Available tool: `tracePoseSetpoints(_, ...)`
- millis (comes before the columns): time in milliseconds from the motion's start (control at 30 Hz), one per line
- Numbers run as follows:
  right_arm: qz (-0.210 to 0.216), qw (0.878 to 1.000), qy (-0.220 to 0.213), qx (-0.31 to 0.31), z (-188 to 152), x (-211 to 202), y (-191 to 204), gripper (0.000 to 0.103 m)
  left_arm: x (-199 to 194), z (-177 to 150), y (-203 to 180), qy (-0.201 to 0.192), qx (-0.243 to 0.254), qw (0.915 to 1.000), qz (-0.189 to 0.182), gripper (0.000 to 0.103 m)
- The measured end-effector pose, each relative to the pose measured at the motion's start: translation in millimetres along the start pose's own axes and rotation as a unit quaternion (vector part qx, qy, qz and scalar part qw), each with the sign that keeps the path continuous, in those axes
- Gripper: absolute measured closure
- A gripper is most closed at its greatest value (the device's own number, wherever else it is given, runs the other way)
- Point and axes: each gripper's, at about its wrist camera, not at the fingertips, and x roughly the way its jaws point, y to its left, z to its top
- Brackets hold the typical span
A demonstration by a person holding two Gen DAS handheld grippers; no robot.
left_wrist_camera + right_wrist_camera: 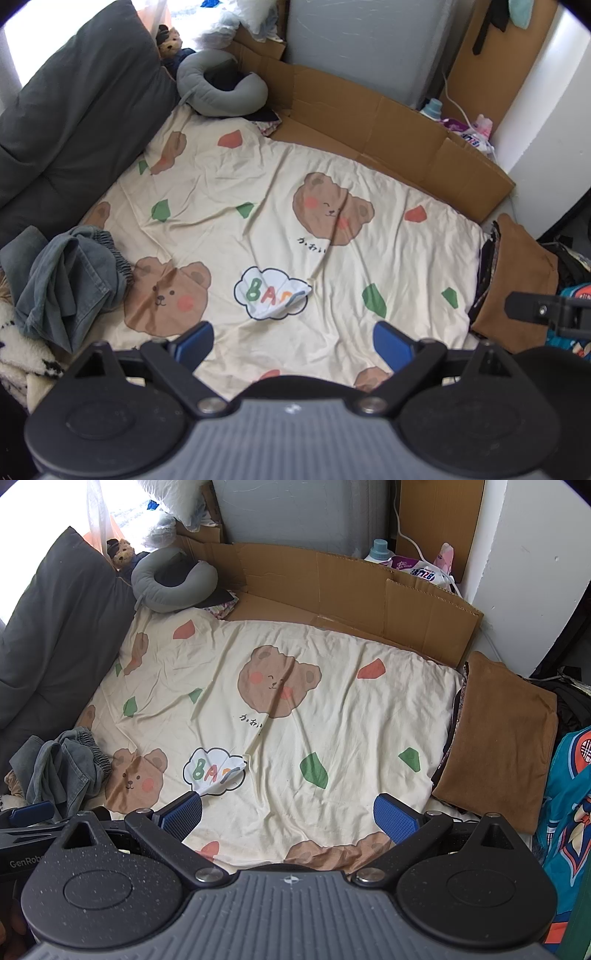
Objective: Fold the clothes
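A: Where are the clothes?

B: A crumpled grey-blue denim garment (pixel 70 273) lies at the left edge of the cream bear-print sheet (pixel 258 206), partly over the sheet's border and beside the dark grey cushion (pixel 74 122); from the right wrist view it sits in the same spot (pixel 62 771), well apart from the blue pads. On the opposite side a folded brown garment (pixel 498 738) rests on a stack at the sheet's right edge; the left wrist view shows it too (pixel 517 288)

A: And the claws?

B: The left gripper (pixel 293 341) is spread wide with nothing between its blue pads (pixel 195 339), hanging over the near part of the sheet; the right gripper (pixel 291 814) is likewise released and empty, its pads (pixel 395 816) above the sheet's front edge. Neither touches any clothing

A: What's behind?

B: Flattened cardboard (pixel 351 598) along the far side of the sheet; a grey neck pillow (pixel 170 579) at the far left corner; a small teddy bear (pixel 122 552) just behind it
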Motion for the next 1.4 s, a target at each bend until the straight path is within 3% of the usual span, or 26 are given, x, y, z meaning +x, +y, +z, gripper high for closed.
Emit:
tracePoseSetpoints(900, -0.015, 1.000, -0.002, -0.013, 2.0, -8.4, 4.4, 0.001, -6.4, 6.6, 9.0, -0.004, -0.017, 0.9998, 0.014, 0.006)
tracePoseSetpoints(1400, -0.004, 0.999, -0.038, -0.001, 19.5, -45.7, -0.9, 0.001, -60.7, 25.0, 52.9, -0.037, -0.048, 0.9978, 0.027, 0.005)
